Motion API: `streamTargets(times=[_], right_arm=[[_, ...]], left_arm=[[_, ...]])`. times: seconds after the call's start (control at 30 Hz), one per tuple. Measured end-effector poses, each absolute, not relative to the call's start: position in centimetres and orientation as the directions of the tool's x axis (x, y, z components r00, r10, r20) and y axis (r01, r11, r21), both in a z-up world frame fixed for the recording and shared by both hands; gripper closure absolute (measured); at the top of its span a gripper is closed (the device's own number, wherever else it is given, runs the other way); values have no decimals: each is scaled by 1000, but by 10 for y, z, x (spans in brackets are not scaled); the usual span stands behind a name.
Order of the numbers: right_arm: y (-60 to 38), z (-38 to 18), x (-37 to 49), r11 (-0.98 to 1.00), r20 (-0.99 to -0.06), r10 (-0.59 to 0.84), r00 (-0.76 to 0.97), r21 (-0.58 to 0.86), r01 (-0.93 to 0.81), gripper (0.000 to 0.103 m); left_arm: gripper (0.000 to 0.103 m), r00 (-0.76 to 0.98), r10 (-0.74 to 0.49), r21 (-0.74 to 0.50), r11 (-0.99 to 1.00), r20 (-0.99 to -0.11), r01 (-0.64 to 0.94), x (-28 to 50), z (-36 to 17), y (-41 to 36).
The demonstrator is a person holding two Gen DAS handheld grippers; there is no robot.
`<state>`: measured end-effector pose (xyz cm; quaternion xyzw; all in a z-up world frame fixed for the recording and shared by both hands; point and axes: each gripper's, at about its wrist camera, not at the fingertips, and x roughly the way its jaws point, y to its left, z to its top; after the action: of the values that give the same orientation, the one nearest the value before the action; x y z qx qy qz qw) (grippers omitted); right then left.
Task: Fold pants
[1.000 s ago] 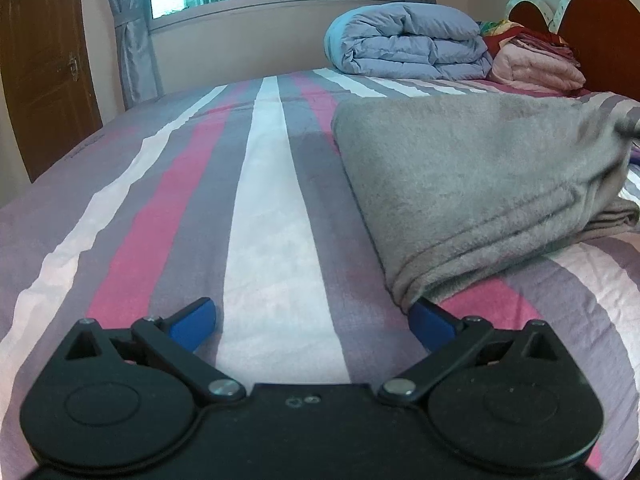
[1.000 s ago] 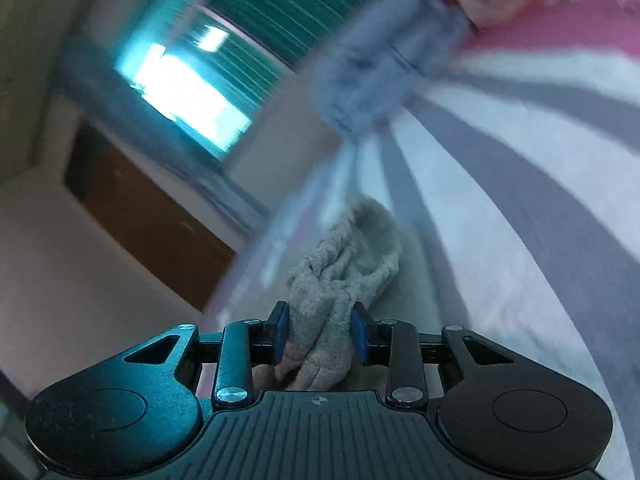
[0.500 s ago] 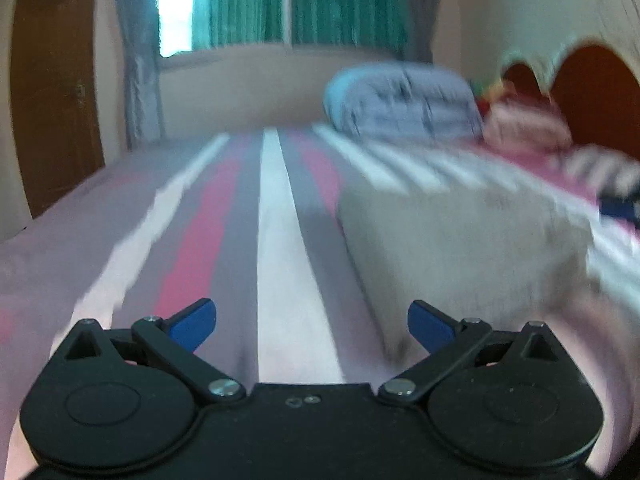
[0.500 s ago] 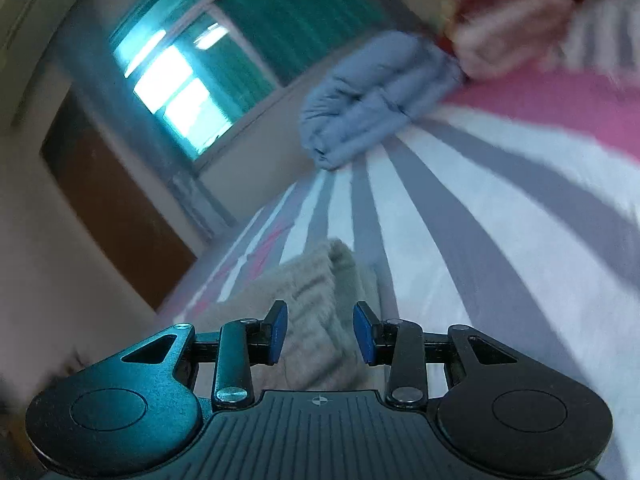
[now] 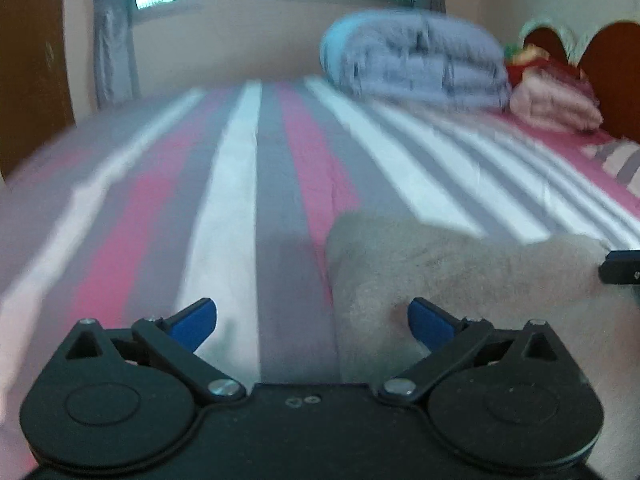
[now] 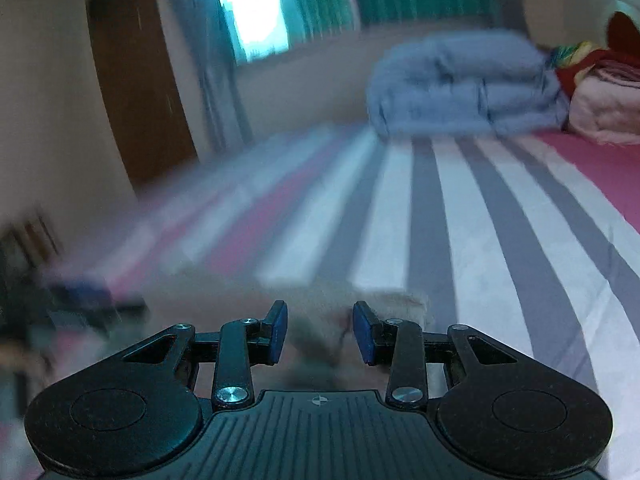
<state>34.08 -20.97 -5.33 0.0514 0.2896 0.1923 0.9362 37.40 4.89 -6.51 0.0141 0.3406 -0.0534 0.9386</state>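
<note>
Folded pants on striped bed, both grippers released.

The grey pants [image 5: 460, 280] lie in a folded bundle on the striped bedsheet [image 5: 240, 208], on the near part of the bed. The left gripper [image 5: 312, 320] sits low over the sheet with its blue pads spread wide; the pants' left edge lies between them, and neither pad presses the cloth. The right gripper [image 6: 320, 330] has its pads parted, with a corner of the pants [image 6: 360, 304] in the gap and just ahead; contact with the fabric cannot be confirmed owing to blur. A folded blue quilt [image 5: 416, 56] and pink bedding [image 5: 556, 104] rest at the far end, near the wooden headboard [image 5: 608, 64].
</note>
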Motion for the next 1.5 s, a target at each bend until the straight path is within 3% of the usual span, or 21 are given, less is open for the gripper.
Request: streamTargets(times=[0.03,0.1,0.23,0.37,0.43,0.5,0.63,0.83,1.0,1.1,1.33,1.4,1.5], right_arm=[[-209,-66,349,935,-565,352,747,169,-313,66],[-218,-77,348,929,-550,366,751,172,-328,65],[-229,-60,336,915,-507,401,763,178,-363,65],[-222,-42,348,898,-462,438,771,186,-399,65],[-209,-45,358,888,-487,455,745,188,-419,65],[-193,-60,371,906,-570,399,719,122,-406,65],[-187,-69,377,913,-591,376,714,105,-394,65],[-206,-46,340,906,-472,418,776,158,-392,65],[-218,-46,317,915,-444,403,800,171,-366,65],[-216,-64,317,932,-528,356,771,144,-332,65],[-228,-33,291,915,-406,402,820,203,-348,65],[-224,-38,285,912,-433,410,803,192,-362,65],[-208,-61,286,930,-563,339,754,79,-359,65]], left_arm=[[6,755,-114,-50,993,-646,107,377,-72,53],[6,752,-147,-105,989,-643,103,376,-72,62],[9,821,-125,-88,992,-557,92,373,-45,69],[8,802,-128,-79,992,-583,101,399,-43,65],[5,769,-105,-48,994,-630,97,413,-57,62],[5,735,-121,-62,992,-667,107,421,-71,63],[7,759,-114,-82,993,-641,80,410,-62,66],[7,803,-97,-30,995,-588,98,377,-40,59],[7,800,-92,6,993,-593,119,363,-44,49],[7,780,-86,4,994,-620,113,362,-54,46],[8,799,-99,-23,994,-593,106,337,-39,46],[8,788,-101,-20,994,-607,112,332,-43,42],[8,762,-91,-18,994,-641,103,326,-50,39]])
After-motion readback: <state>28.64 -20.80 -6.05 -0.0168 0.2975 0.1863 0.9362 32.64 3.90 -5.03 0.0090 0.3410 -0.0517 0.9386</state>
